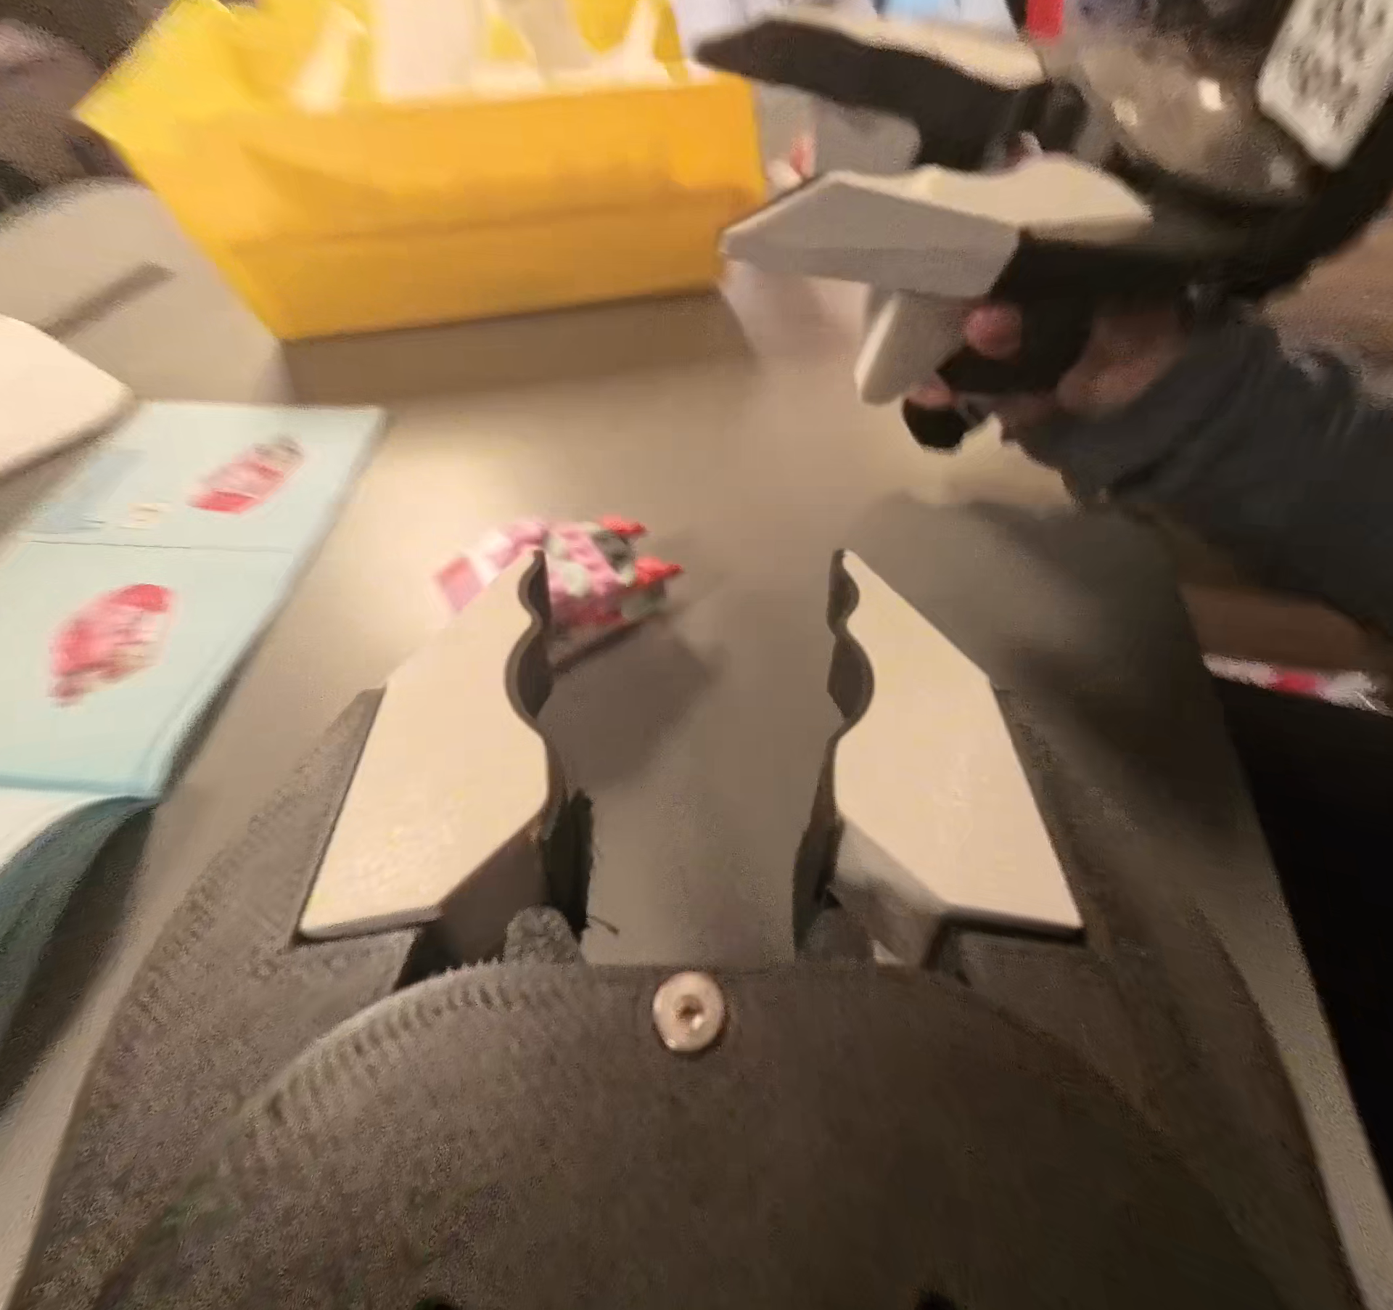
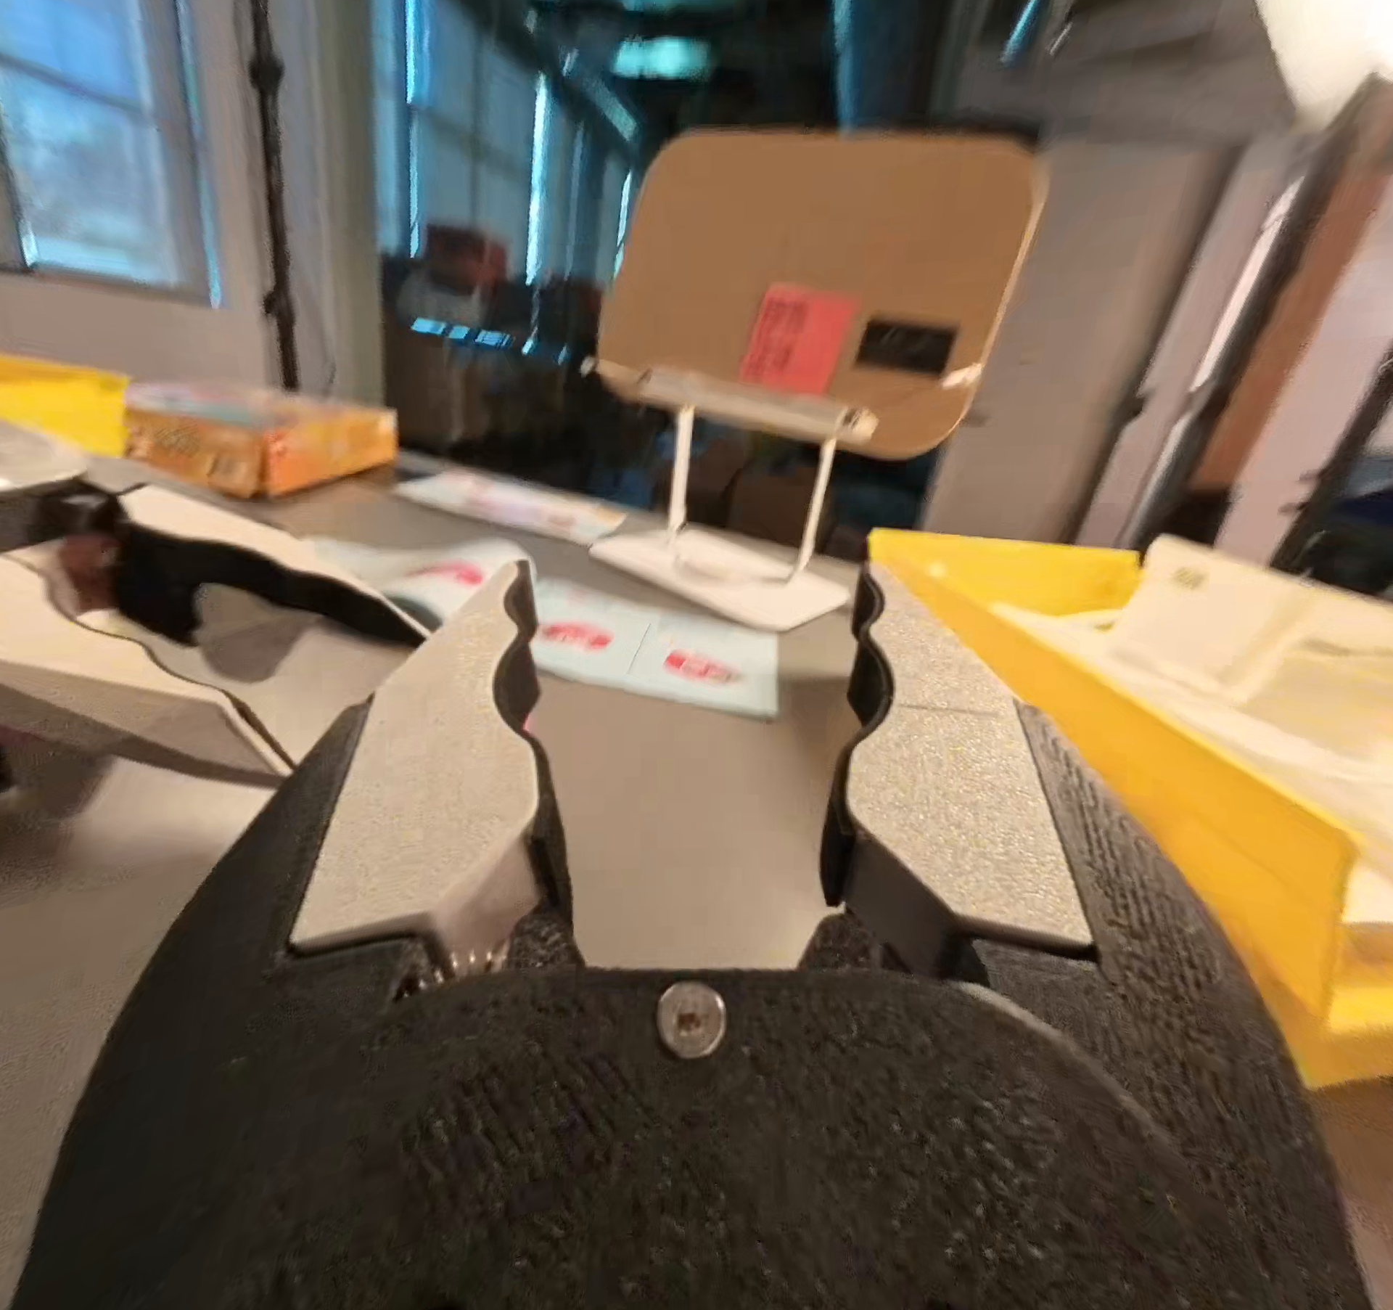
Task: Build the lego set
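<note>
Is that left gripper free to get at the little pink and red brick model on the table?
Probably yes. The left gripper is open and holds nothing, and the small pink and red brick model lies on bare table just past its left fingertip, nothing between.

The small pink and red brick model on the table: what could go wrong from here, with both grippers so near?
1. The open left gripper has one finger right beside the brick model; a sideways nudge could push it or break pieces off.
2. The right gripper hangs open close to the yellow bin and might bump it.
3. Both views are blurred, so positions are uncertain.
</note>
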